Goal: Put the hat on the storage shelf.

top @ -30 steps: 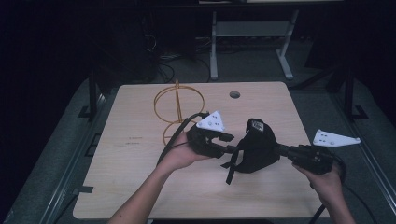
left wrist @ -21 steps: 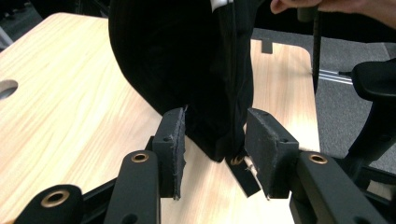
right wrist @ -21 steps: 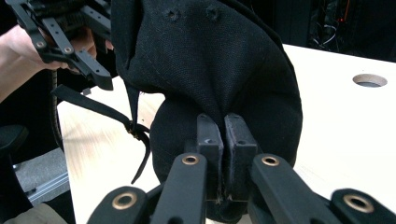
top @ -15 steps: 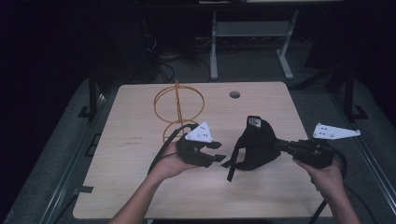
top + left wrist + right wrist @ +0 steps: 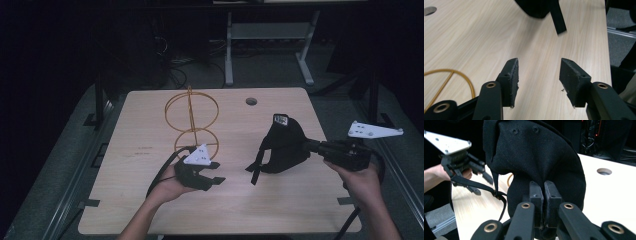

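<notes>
A black cap (image 5: 282,147) hangs above the right half of the wooden table (image 5: 150,210), its strap (image 5: 255,172) dangling. My right gripper (image 5: 309,145) is shut on the cap's fabric; in the right gripper view the pads (image 5: 544,185) pinch the cloth (image 5: 536,152). My left gripper (image 5: 216,172) sits low over the table, left of the cap and apart from it. Its jaws have just been opening, and between the pads (image 5: 539,62) there is only bare wood. The cap's lower edge (image 5: 536,7) and strap end (image 5: 557,18) hang ahead of them.
A gold wire stand (image 5: 192,117) of rings rises on the table just behind the left gripper; its base ring (image 5: 461,75) lies beside the left jaw. A cable hole (image 5: 251,101) is at the far edge. A metal frame (image 5: 265,35) stands beyond the table.
The left gripper has pulled away leftward from the cap and sunk toward the table, its jaws wider apart. The right gripper has lifted the cap a little.
</notes>
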The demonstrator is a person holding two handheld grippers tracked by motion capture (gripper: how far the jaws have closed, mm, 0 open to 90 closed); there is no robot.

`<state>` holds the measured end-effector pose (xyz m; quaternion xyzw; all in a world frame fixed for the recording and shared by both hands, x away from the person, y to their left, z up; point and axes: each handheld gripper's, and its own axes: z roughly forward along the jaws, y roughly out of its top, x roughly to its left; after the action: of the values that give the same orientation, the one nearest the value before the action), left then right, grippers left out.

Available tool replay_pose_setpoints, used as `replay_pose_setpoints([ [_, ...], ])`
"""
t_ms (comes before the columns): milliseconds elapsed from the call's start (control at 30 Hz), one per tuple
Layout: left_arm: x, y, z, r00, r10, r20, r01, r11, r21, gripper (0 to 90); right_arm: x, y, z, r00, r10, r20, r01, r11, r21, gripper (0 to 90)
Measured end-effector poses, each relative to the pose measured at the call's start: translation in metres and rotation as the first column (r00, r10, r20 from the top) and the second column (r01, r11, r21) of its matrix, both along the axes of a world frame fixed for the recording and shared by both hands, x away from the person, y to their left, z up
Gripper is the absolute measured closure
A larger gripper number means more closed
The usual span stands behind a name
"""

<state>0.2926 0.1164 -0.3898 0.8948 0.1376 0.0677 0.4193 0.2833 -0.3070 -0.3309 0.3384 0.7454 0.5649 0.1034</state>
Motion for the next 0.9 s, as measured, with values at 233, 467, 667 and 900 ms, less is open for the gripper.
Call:
replay_pose_setpoints([
  [233, -0.005, 0.010, -0.016, 1.0000, 0.008, -0.004, -0.008, 0.9997, 0.022, 48.1, 0.005, -0.002, 0.018, 1.0000, -0.006, 0.000, 0.006, 1.000, -0.021, 86.5],
  [467, -0.005, 0.014, -0.029, 0.9998, 0.015, -0.011, -0.015, 0.9979, 0.064, 43.2, 0.014, 0.007, 0.032, 1.0000, 0.007, -0.003, -0.007, 0.999, -0.047, 86.5],
  [667, -0.008, 0.015, -0.032, 1.0000, 0.008, 0.006, -0.008, 0.9979, 0.064, 40.9, 0.024, 0.023, 0.045, 0.9993, 0.036, 0.002, -0.036, 0.997, -0.063, 86.5],
  [900, -0.011, 0.016, -0.039, 1.0000, 0.004, 0.001, -0.004, 0.9973, 0.073, 39.2, 0.037, 0.043, 0.060, 0.9979, 0.065, 0.007, -0.064, 0.995, -0.081, 86.5],
])
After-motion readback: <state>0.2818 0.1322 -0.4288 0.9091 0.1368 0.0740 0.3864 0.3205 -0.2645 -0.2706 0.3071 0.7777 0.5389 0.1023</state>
